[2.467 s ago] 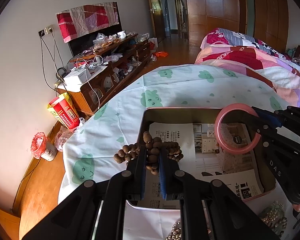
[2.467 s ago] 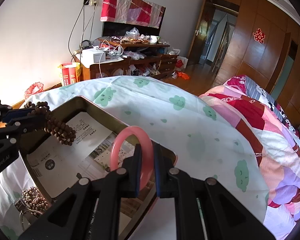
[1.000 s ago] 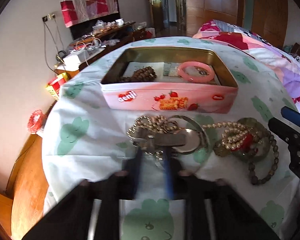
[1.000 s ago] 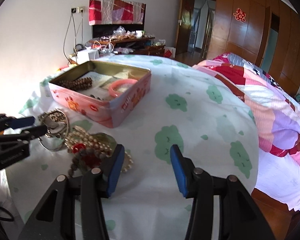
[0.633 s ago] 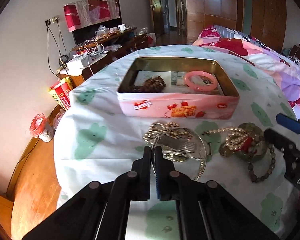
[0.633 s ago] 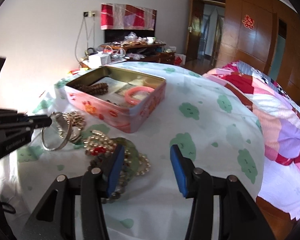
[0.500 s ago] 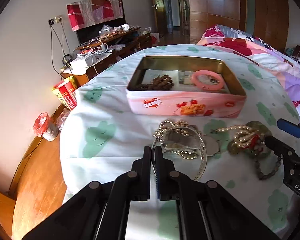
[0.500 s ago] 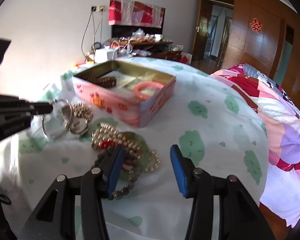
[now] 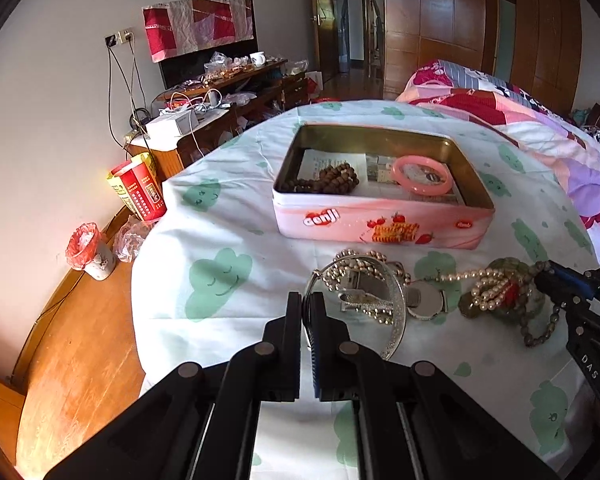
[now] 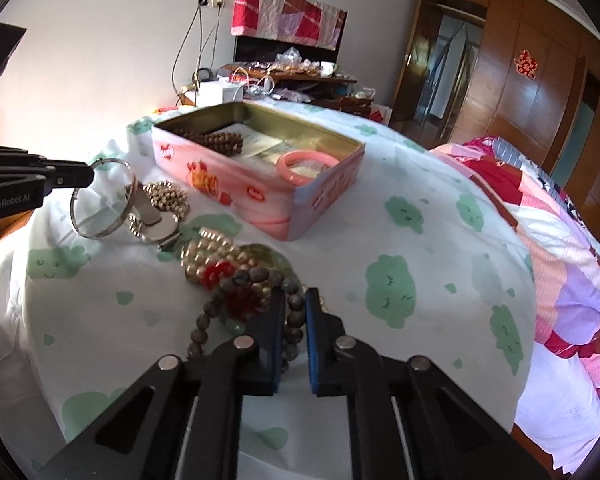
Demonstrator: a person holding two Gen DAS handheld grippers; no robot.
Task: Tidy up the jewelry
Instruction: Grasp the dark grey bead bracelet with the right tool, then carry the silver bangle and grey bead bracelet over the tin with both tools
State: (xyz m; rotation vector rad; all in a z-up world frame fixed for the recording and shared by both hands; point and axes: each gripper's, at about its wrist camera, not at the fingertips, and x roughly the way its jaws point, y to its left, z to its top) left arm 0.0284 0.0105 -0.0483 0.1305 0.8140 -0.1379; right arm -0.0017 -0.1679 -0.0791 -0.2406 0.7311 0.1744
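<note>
A pink tin box (image 9: pixel 379 226) (image 10: pixel 236 184) stands on the cloud-print sheet, holding a brown bead bracelet (image 9: pixel 331 179) (image 10: pixel 220 141) and a pink bangle (image 9: pixel 421 170) (image 10: pixel 305 162). My left gripper (image 9: pixel 307 300) (image 10: pixel 90 174) is shut on a silver bangle (image 9: pixel 393 320) (image 10: pixel 100 200), lifting it on edge above a watch (image 9: pixel 425 300) and gold beads. My right gripper (image 10: pixel 292 300) (image 9: pixel 547 272) is shut on a dark bead bracelet (image 10: pixel 252 278) (image 9: pixel 543 330) lying over a pile of pearls (image 9: pixel 485 294) (image 10: pixel 214 256) and a green bangle (image 10: pixel 274 260).
A quilt (image 9: pixel 519 108) lies at the right. The bed's left edge drops to a wooden floor (image 9: pixel 72 344) with a small bin (image 9: pixel 88 246) and a red box (image 9: pixel 138 192). A cluttered cabinet (image 9: pixel 220 108) stands against the wall.
Both grippers left the bead bracelet and pink bangle in the tin and drew back. The left shut on the silver bangle and raised it. The right closed on the dark bead bracelet.
</note>
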